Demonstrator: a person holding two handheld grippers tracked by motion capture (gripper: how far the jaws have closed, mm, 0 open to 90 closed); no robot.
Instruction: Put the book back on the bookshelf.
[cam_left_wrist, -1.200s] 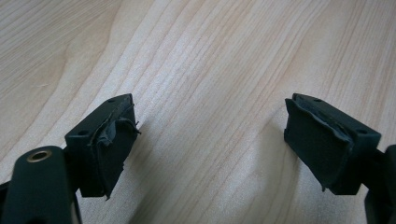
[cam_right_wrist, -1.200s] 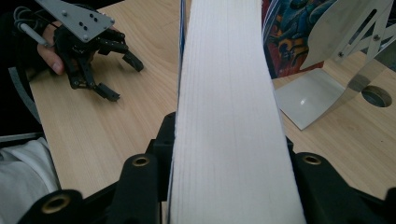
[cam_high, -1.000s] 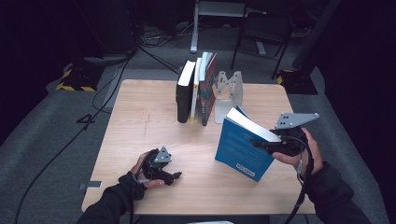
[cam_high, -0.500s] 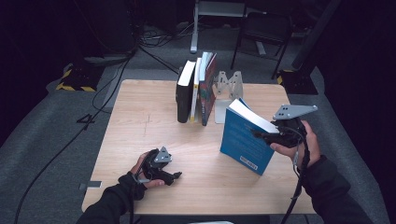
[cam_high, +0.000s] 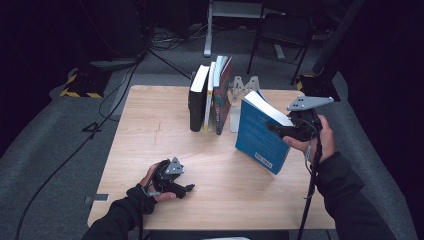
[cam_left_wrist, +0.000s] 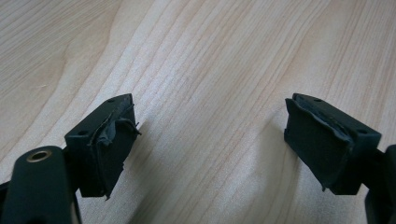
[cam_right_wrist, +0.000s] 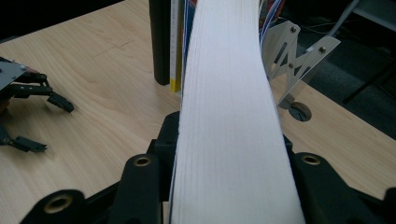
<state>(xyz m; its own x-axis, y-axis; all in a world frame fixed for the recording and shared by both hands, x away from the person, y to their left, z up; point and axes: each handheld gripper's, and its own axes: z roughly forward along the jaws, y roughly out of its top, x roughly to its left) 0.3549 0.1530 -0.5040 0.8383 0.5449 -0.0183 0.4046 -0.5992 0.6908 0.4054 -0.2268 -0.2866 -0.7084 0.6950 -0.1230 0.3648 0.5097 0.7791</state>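
Lifted upright, blue book (cam_high: 260, 132) sits clamped between right tongs (cam_high: 274, 128).

The blue book (cam_high: 260, 134) is a thick paperback with a blue cover, a small white label near its lower corner and a broad block of white pages (cam_right_wrist: 229, 121). It stands tilted in the air, page edge turned up, its lower corner close above the table (cam_high: 150, 120); whether that corner touches the wood cannot be told. It hangs just to the right of the row of upright books (cam_high: 210, 95) at the far edge, near the metal bookend (cam_high: 244, 87), closed, with its covers clamped from both sides at the page edge.
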